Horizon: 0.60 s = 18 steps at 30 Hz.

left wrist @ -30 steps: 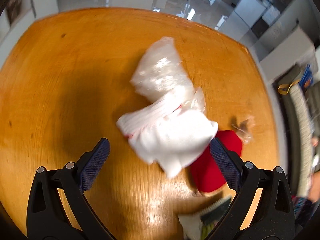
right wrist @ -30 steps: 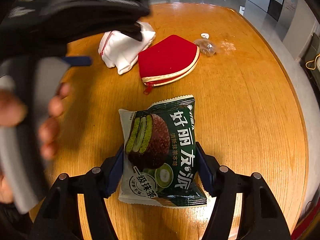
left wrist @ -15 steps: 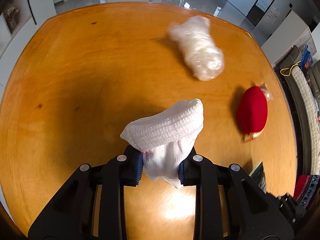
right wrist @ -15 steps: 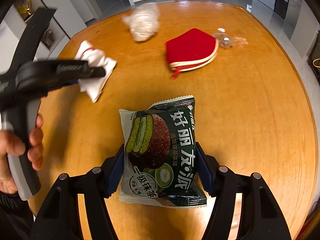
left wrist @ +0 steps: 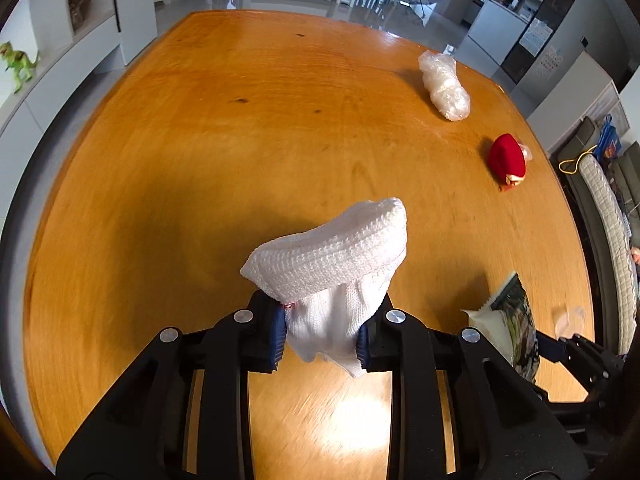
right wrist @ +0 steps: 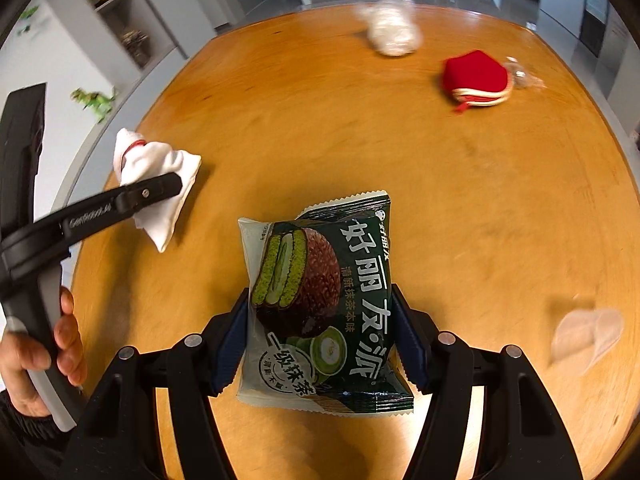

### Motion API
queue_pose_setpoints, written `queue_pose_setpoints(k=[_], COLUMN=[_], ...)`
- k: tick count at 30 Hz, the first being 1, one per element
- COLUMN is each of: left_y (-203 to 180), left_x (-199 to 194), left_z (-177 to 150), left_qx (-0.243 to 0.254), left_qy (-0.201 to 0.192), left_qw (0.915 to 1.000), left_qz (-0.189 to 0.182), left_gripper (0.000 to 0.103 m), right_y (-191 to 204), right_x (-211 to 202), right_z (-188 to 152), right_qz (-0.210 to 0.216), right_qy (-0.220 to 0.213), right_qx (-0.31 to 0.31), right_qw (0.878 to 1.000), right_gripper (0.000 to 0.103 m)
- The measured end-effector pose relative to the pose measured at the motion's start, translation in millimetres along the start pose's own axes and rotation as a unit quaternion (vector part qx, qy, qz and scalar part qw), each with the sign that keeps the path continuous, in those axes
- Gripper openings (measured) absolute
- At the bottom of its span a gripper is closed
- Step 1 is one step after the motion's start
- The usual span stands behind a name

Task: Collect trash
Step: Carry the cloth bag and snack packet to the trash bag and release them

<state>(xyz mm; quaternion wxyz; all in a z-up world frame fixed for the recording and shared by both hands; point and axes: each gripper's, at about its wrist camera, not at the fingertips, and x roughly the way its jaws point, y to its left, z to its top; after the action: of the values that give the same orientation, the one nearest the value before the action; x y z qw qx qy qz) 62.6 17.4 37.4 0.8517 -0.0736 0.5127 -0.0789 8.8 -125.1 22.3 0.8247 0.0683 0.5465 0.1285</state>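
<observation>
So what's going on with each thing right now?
Left tool: shut on the white cloth.
White cloth: bunched, held up off the table.
Right tool: shut on the snack packet.
Snack packet: sealed, puffy, label up.
Red pouch: lying flat on the table.
Clear plastic bag: crumpled, lying on the table.
Small clear wrapper: beside the pouch.

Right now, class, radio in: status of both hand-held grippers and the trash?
Left hand-held gripper shut on white cloth. Right hand-held gripper shut on green snack packet. Clear plastic bundle and red pouch lie on table. Nothing in the way.
</observation>
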Motion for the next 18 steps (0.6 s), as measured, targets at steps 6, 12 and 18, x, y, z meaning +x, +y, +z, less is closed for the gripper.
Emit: queue_pose_setpoints(k=[6, 12, 18], left_y=[56.0, 113.0, 182.5], left_x=[-63.8, -115.4, -161.8], left_z=[-59.5, -118.1, -183.5], left_qx=[-0.021, -0.066, -0.132], left_qy=[-0.044, -0.076, -0.099], left_qw=[0.9987, 0.994, 0.982], left_qz=[0.016, 0.042, 0.092], left_gripper=[0.026, 0.026, 0.027], right_y=[66.5, 142.8, 227.6], right_x=[3.9, -2.7, 0.4], right_z=[-15.2, -49.1, -81.1], right_qz=[0.039, 0.069, 0.103], right_qy=[-0.006, -0.005, 0.008], right_qx=[-0.056, -0.125, -0.207], right_qw=[0.998, 0.99, 0.973], right_gripper=[0.066, 0.066, 0.066])
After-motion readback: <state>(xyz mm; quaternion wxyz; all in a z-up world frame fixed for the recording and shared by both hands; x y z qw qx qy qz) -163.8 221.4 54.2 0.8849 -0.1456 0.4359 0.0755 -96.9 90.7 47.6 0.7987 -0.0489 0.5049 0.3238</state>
